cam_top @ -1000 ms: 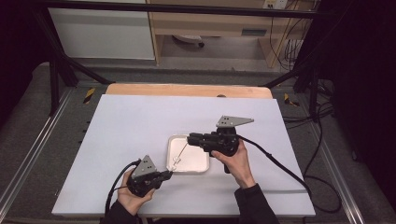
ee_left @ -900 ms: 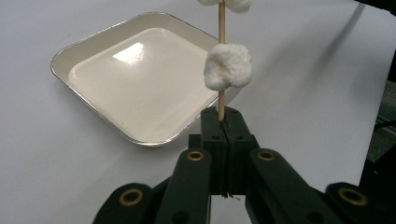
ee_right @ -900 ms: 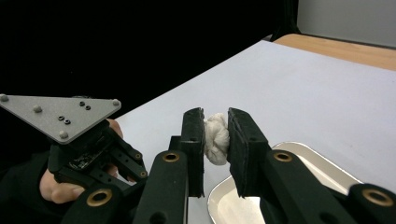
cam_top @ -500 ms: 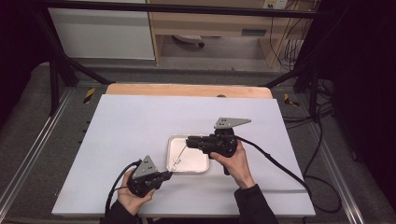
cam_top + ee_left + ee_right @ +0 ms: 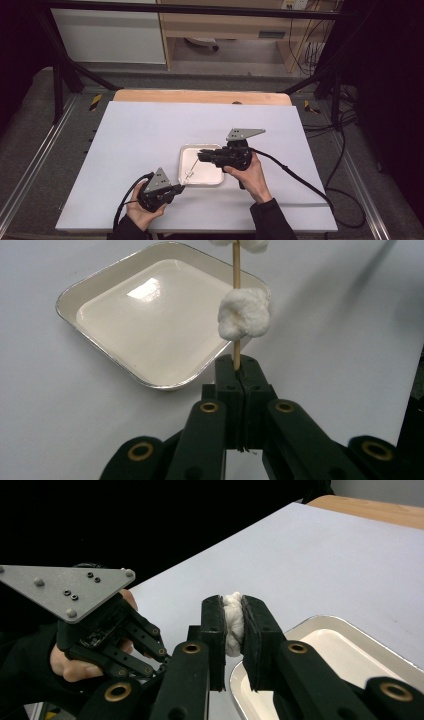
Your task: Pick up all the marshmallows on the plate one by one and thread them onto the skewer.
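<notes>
My left gripper [image 5: 238, 371] is shut on the lower end of a thin wooden skewer [image 5: 236, 270] that stands up from its jaws. A white marshmallow [image 5: 245, 313] is threaded on the skewer just above the jaws, and a second one [image 5: 239, 244] sits higher at the frame's top edge. My right gripper [image 5: 231, 605] is shut on that upper marshmallow [image 5: 233, 630], squeezing it between its pads. In the high view the left gripper [image 5: 181, 188] sits at the near left corner of the tray [image 5: 207, 172]. There the right gripper [image 5: 201, 156] reaches over the tray from the right.
The white tray [image 5: 145, 325] with a silver rim holds nothing and lies on the pale table top [image 5: 140, 135]. Cables trail from both grippers toward the near edge. A wooden strip [image 5: 200, 96] runs along the table's far edge.
</notes>
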